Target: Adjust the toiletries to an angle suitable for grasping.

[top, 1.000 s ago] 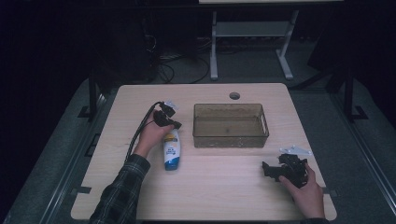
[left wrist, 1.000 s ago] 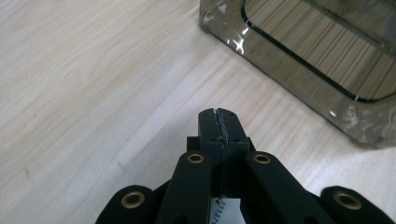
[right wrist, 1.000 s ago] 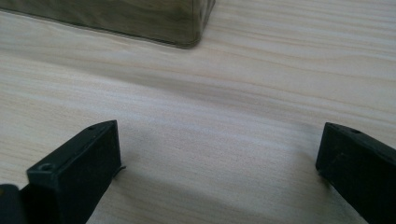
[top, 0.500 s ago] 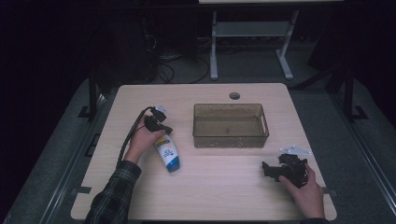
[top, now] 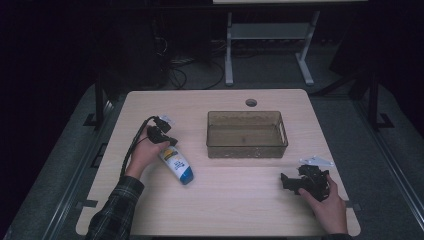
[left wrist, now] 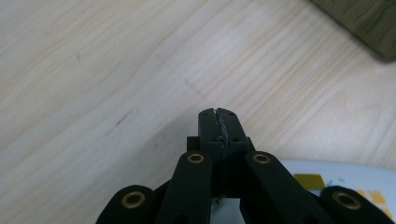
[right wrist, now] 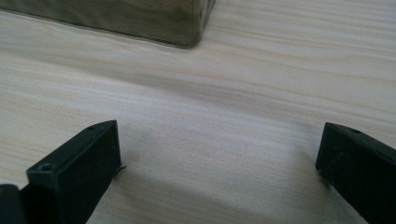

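At the left of the table (top: 240,210), the left gripper (top: 161,136) is seen with its jaws pressed fully together, nothing caught between the tips in the left gripper view. Just beside and below it, a white and blue bottle (top: 177,165) is seen lying on its side on the wood, its cap end under the hand and its blue end pointing toward the person; whether the gripper body touches it cannot be told. A corner of the bottle's white label (left wrist: 345,179) is glimpsed behind the jaws in the left gripper view. Well apart to the right, a shallow translucent brown bin (top: 247,134) is set empty near the table's middle. At the near right edge, the right gripper (top: 289,182) is held low with its jaws spread wide over bare wood. The step in hand is judged to be the taking up of the bottle; for that, the clenched jaws must be opened and set across the bottle's body before it can be carried to the bin.
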### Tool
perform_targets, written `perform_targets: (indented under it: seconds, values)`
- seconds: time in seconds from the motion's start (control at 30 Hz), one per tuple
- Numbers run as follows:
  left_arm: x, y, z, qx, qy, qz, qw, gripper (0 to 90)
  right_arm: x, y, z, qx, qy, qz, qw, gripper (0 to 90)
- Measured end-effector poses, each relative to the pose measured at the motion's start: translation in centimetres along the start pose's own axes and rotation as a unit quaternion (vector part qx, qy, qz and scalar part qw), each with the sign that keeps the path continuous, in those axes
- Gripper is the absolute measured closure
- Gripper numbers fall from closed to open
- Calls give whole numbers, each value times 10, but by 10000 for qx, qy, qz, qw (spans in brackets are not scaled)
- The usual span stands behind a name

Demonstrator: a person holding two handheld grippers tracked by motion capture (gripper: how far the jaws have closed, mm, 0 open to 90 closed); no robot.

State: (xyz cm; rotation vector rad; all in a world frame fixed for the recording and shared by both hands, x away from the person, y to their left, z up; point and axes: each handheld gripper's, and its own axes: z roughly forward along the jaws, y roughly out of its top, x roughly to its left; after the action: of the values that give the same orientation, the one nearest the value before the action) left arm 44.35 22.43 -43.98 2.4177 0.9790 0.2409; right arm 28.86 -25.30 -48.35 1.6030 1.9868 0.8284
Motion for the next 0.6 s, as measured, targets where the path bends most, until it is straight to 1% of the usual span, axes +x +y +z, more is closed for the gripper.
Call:
perform_targets:
  seconds: [0.27,0.6]
  values:
    - [0,-14,-11,48,45,-90,9999,900,0,0,0,-1,1,1,10000,0]
    - [-3,-35,-26,14,108,-221,9997,900,0,0,0,-1,0,1,10000,0]
